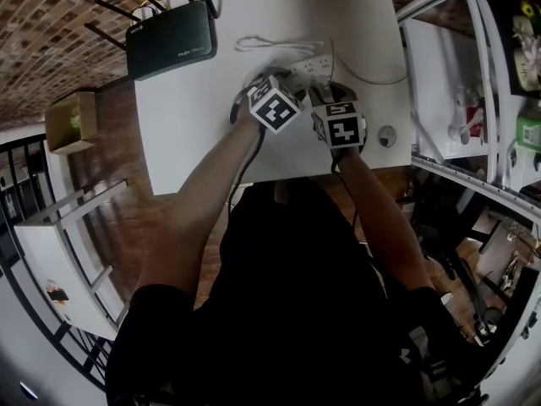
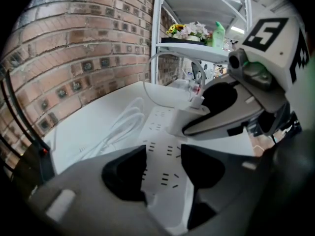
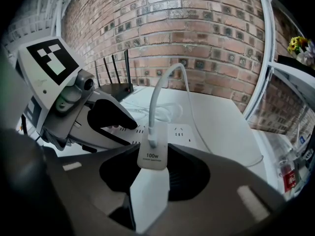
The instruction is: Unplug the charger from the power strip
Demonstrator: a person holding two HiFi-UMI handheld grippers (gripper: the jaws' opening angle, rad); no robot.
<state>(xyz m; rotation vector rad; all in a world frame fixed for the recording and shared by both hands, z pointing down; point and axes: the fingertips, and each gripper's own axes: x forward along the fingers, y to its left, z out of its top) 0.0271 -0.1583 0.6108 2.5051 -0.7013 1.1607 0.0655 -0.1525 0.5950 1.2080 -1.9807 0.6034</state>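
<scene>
1. The left tongs (image 2: pixel 163 165) are clenched on the power strip (image 2: pixel 158 134), with one pad against each long edge.
2. The right tongs (image 3: pixel 153 170) grasp the charger (image 3: pixel 152 154), a white block marked "100w", by two opposite sides.
3. The charger stands upright on the top face of the power strip, farther along it than the spot where the left tongs clamp. Whether its prongs are fully seated cannot be told.
4. A white cable (image 3: pixel 156 90) rises from the top of the charger. It arches over and trails away to the right across the counter (image 1: pixel 194 117).
5. The power strip lies flat on the white counter, toward the far side, and rows of sockets show on its face near the charger.
6. A loose coil of white cord (image 1: pixel 279 45) lies on the counter just beyond the strip.
7. A black router (image 1: pixel 169 39) with raised antennas sits at the far left corner of the counter, well apart from both tongs.
8. A brick wall (image 3: pixel 197 23) runs behind the counter. A white shelf rack (image 2: pixel 156 43) stands at its right end, with flowers (image 2: pixel 189 30) and a green bottle (image 2: pixel 219 33) on one shelf.
</scene>
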